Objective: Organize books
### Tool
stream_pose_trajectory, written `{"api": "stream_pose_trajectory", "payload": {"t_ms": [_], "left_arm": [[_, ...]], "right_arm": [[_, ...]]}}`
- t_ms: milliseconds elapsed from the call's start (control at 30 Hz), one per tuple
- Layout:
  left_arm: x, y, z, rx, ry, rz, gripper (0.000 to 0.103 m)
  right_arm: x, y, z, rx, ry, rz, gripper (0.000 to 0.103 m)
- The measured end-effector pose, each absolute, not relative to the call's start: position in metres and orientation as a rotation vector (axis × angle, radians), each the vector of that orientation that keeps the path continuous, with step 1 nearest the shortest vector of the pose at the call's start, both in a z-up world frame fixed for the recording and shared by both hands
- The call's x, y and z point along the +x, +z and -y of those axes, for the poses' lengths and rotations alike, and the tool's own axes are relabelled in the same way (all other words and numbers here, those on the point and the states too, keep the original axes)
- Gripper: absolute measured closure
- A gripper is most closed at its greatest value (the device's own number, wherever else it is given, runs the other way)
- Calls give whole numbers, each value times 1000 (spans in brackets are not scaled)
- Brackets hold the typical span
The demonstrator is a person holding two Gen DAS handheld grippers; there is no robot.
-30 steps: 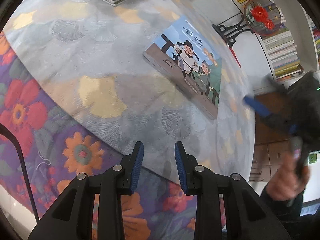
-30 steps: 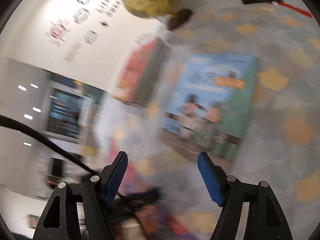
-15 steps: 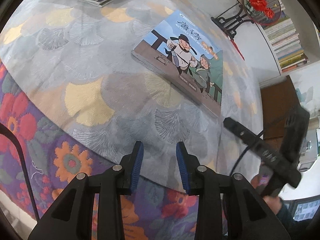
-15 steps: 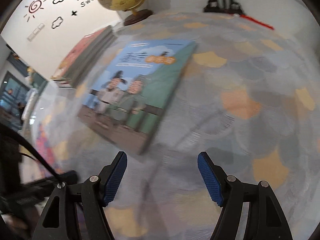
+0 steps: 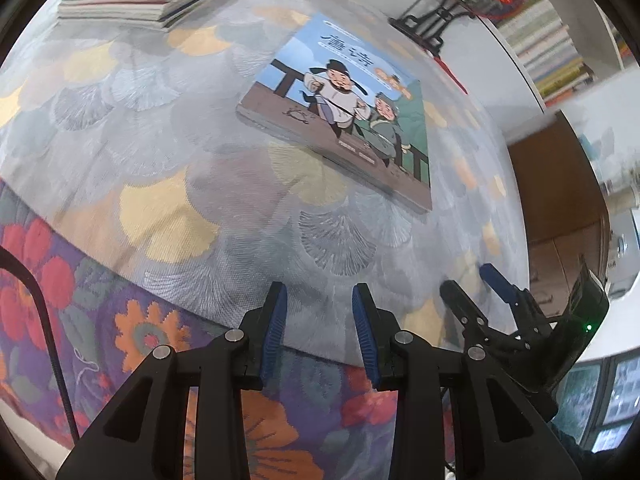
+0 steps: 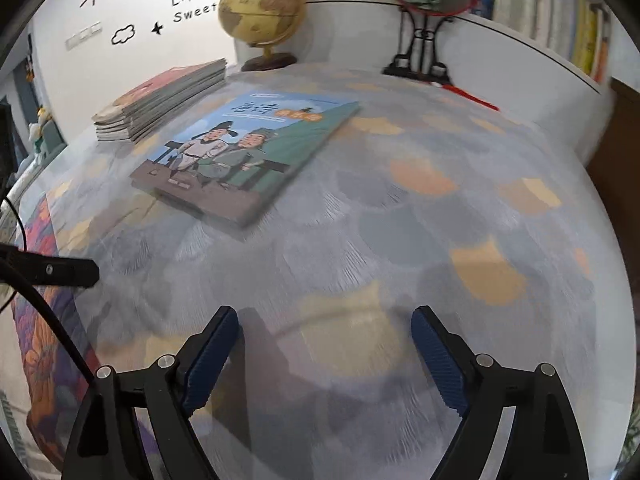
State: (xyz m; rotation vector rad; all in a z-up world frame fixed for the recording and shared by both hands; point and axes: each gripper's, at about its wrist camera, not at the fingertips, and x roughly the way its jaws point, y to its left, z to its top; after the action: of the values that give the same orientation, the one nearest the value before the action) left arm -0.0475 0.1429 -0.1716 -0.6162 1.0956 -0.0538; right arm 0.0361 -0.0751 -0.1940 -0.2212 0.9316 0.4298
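- R gripper (image 6: 324, 356) has swung round over the last sec: from blurred view off past the bench edge to facing the picture book (image 6: 248, 152) square-on. Jaws wide apart, empty.
- In L view it has dropped from up at the right to low beside L gripper (image 5: 320, 328), near the bench (image 5: 200, 152) front edge.
- L gripper barely shifted; jaws apart by a narrow gap, holding nothing.
- Book hasn't moved: flat, cover up, mid-bench, alone. Stack of books (image 6: 160, 100) at far left by globe (image 6: 260, 4), apart from it.
- Judgement: approach under way, R likely the picker; book prob. goes onto stack. Nothing grasped yet.
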Motion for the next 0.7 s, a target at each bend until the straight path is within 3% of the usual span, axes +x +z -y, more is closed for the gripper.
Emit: {"api": "stream_pose_trajectory", "payload": {"t_ms": [367, 500, 700], "left_arm": [[-56, -162, -137, -571, -78, -1091, 72], [-62, -142, -147, -545, -93, -1042, 72], [-37, -124, -174, -556, -66, -1017, 72]], "right_arm": [[21, -192, 120, -177, 283, -941, 15], [23, -182, 107, -202, 252, -1065, 15], [43, -153, 75, 3, 319, -1137, 15]]}}
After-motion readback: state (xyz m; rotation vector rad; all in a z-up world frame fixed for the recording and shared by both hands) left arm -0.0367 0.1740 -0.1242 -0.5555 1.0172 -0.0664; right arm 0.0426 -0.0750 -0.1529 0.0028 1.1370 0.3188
